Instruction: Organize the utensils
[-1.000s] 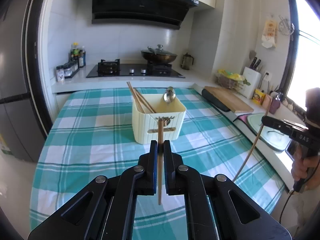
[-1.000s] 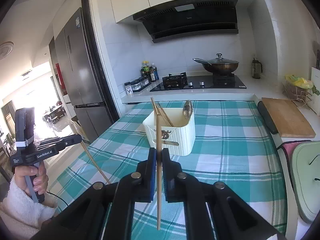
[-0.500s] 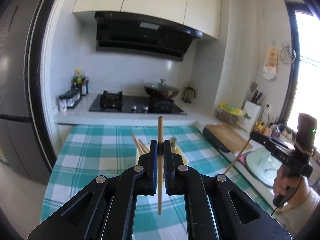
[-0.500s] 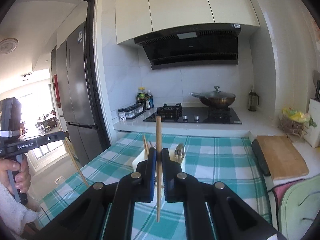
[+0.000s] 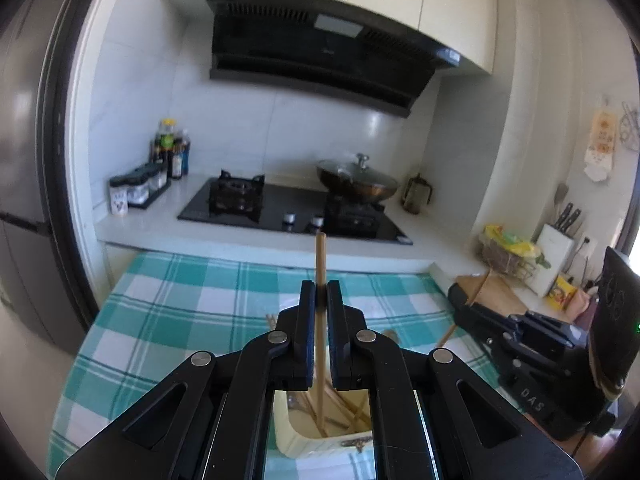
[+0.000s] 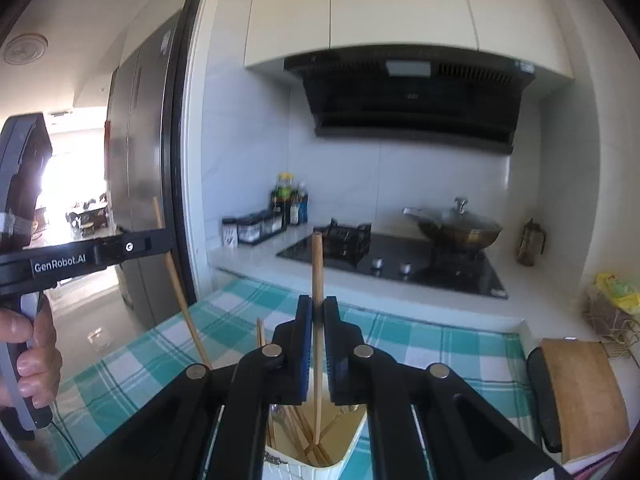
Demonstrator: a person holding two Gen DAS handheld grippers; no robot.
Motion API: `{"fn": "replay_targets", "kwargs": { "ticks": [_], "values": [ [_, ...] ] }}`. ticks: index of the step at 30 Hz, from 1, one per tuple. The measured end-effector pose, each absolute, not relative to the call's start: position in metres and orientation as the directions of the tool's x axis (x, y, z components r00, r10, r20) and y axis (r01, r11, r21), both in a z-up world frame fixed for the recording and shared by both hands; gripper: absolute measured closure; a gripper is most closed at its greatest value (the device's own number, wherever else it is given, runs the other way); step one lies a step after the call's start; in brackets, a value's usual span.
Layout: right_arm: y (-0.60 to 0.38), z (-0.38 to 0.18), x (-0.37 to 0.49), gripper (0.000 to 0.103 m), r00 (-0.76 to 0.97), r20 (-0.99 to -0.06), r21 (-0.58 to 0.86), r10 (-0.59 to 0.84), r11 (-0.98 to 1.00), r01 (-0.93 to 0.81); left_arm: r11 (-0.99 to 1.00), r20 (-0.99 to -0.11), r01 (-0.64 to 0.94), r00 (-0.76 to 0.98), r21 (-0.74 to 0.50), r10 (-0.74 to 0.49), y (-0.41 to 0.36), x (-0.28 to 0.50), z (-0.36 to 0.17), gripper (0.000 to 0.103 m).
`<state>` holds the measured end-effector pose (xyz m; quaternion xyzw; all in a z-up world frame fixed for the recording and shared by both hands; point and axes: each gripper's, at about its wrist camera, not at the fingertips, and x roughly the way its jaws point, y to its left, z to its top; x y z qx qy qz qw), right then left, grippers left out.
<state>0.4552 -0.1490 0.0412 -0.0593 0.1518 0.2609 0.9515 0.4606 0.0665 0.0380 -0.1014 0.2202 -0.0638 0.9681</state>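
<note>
You had both tongs directly above the cream utensil holder (image 5: 296, 442), and that placing made sense: each carried one chopstick upright, lower tip down inside the holder's mouth, so that letting go would probably drop it straight in among the others.

Nearest in the left wrist view, the left tongs (image 5: 321, 300) were pressed together on a wooden chopstick (image 5: 320, 258), pinching it well up the shaft. The upper end stood clear above the jaws while the lower part ran down into the holder, where several chopsticks (image 5: 344, 408) already leaned. Gripping high and vertical kept the tip free to enter without the jaws meeting the rim.

In the right wrist view, the right tongs (image 6: 317, 312) pinched a second chopstick (image 6: 317, 264) the same way, its tip down among the loose sticks (image 6: 296, 428) in the holder. Something metallic showed beside them, too dim to name.

Holding the pair side by side over one container suggested you meant to release them together, as a matched set.

Beyond the holder lay the table (image 5: 168, 300) under its teal checked cloth. Farther back sat the black hob (image 5: 292, 208) with a lidded wok (image 5: 358, 180), and the range hood (image 6: 412, 96) above.
</note>
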Motion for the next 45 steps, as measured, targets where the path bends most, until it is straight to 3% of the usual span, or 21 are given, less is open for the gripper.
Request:
{"fn": "replay_targets", "kwargs": {
  "ticks": [5, 8, 10, 11, 12, 13, 14, 18, 23, 27, 33, 37, 41, 45],
  "values": [
    [-0.131, -0.01, 0.504, 0.097, 0.715, -0.505, 0.02, 0.484, 0.835, -0.55, 0.974, -0.533, 0.08, 0.826, -0.214, -0.185, 0.06, 0.493, -0.005, 0.099],
    [-0.128, -0.031, 0.518, 0.096, 0.664, -0.565, 0.076, 0.49, 0.832, -0.55, 0.975, -0.59, 0.078, 0.785, -0.207, -0.188, 0.057, 0.501, -0.023, 0.098],
    [-0.129, -0.036, 0.522, 0.093, 0.655, -0.576, 0.1, 0.489, 0.837, -0.538, 0.977, -0.611, 0.076, 0.77, -0.198, -0.184, 0.058, 0.496, -0.028, 0.08],
    [-0.132, -0.037, 0.521, 0.088, 0.654, -0.572, 0.12, 0.495, 0.839, -0.531, 0.979, -0.612, 0.08, 0.77, -0.189, -0.181, 0.059, 0.488, -0.028, 0.052],
    [-0.136, -0.036, 0.515, 0.07, 0.655, -0.564, 0.139, 0.503, 0.84, -0.525, 0.981, -0.604, 0.078, 0.779, -0.175, -0.17, 0.06, 0.477, -0.026, 0.03],
    [-0.137, -0.034, 0.514, 0.052, 0.661, -0.555, 0.152, 0.505, 0.843, -0.517, 0.985, -0.593, 0.075, 0.79, -0.158, -0.155, 0.061, 0.463, -0.024, 0.022],
    [-0.143, -0.03, 0.505, 0.047, 0.674, -0.539, 0.16, 0.505, 0.847, -0.507, 0.986, -0.585, 0.078, 0.797, -0.144, -0.149, 0.061, 0.452, -0.022, 0.014],
    [-0.171, -0.02, 0.458, 0.043, 0.718, -0.519, 0.135, 0.463, 0.874, -0.467, 0.991, -0.603, 0.081, 0.788, -0.102, -0.126, 0.057, 0.392, -0.025, 0.002],
    [-0.205, -0.024, 0.377, 0.023, 0.774, -0.52, 0.116, 0.36, 0.928, -0.354, 0.984, -0.63, 0.078, 0.759, -0.162, -0.164, 0.037, 0.317, -0.038, 0.001],
    [-0.215, -0.03, 0.314, 0.012, 0.787, -0.521, 0.133, 0.331, 0.942, -0.309, 0.991, -0.619, 0.063, 0.776, -0.117, -0.122, 0.011, 0.268, -0.038, 0.001],
    [-0.218, -0.018, 0.242, 0.011, 0.839, -0.488, 0.028, 0.241, 0.965, -0.261, 0.997, -0.549, 0.006, 0.834, -0.079, -0.048, 0.002, 0.222, -0.012, 0.0],
    [-0.224, -0.006, 0.226, 0.001, 0.851, -0.469, 0.058, 0.235, 0.97, -0.236, 0.999, -0.541, -0.027, 0.841, -0.047, -0.002, -0.001, 0.212, -0.006, 0.0],
    [-0.221, 0.001, 0.216, 0.001, 0.87, -0.446, 0.031, 0.21, 0.975, -0.22, 0.996, -0.528, -0.085, 0.845, 0.015, 0.08, -0.006, 0.202, 0.0, 0.0],
    [-0.217, 0.004, 0.207, 0.001, 0.87, -0.442, 0.023, 0.219, 0.972, -0.232, 0.996, -0.518, -0.084, 0.854, -0.026, 0.059, -0.001, 0.195, 0.006, 0.0]
  ]
}}
